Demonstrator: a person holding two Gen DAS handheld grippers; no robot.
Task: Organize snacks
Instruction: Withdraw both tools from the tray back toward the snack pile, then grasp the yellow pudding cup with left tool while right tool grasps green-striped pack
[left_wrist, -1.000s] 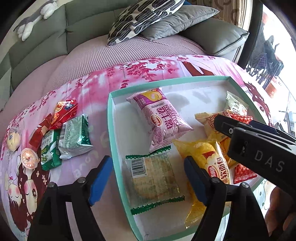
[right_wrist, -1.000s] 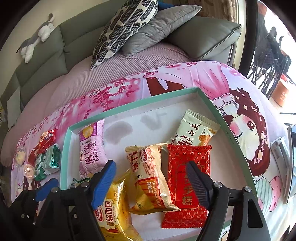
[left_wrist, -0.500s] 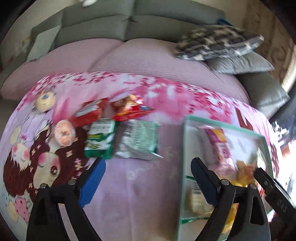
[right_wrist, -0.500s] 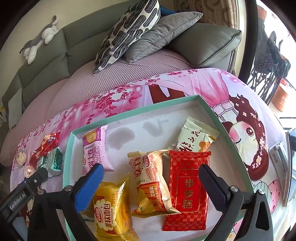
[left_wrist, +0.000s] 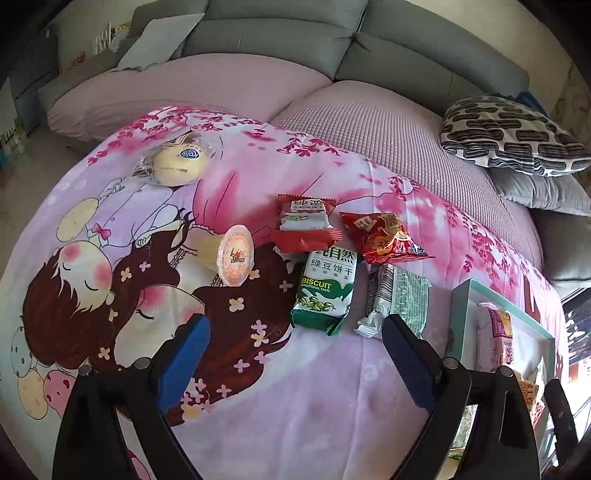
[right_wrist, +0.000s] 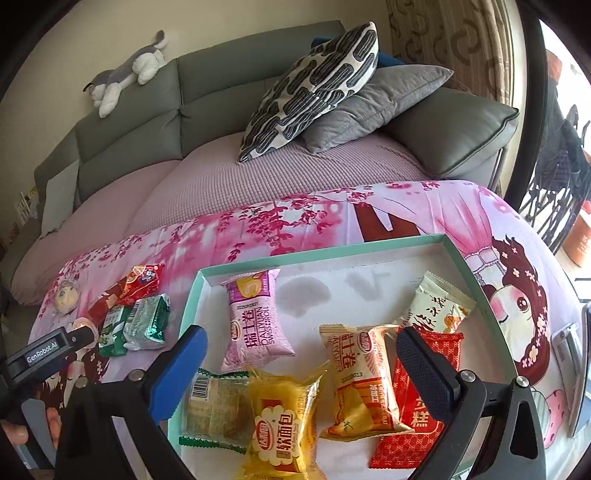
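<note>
My left gripper (left_wrist: 295, 325) stands open above the pink printed cloth, with nothing between its blue pads. Just beyond it lie a green biscuit pack (left_wrist: 325, 295), a silver-green pack (left_wrist: 400, 301), two red packs (left_wrist: 306, 225) (left_wrist: 384, 234), a jelly cup (left_wrist: 236, 254) and a wrapped yellow bun (left_wrist: 179, 164). My right gripper (right_wrist: 301, 334) hangs open over the teal-rimmed tray (right_wrist: 188, 310). In the tray lie a pink Swiss roll (right_wrist: 255, 321), a yellow bread pack (right_wrist: 282, 428), an orange pack (right_wrist: 360, 376), a red cake pack (right_wrist: 424, 406), a cream pack (right_wrist: 439, 310) and a clear biscuit pack (right_wrist: 216, 406).
A grey sofa (right_wrist: 221, 85) with a mauve seat cover runs behind the table. On it lie a patterned pillow (right_wrist: 314, 85), a grey cushion and a plush toy (right_wrist: 125, 70). A flat metal object (right_wrist: 569, 343) lies at the cloth's right edge. A person's hand (right_wrist: 14, 432) holds the left gripper.
My left gripper swung left from over the tray to the loose snacks on the cloth, rolling and opening wider. My right gripper opened wider and lifted slightly over the tray.
</note>
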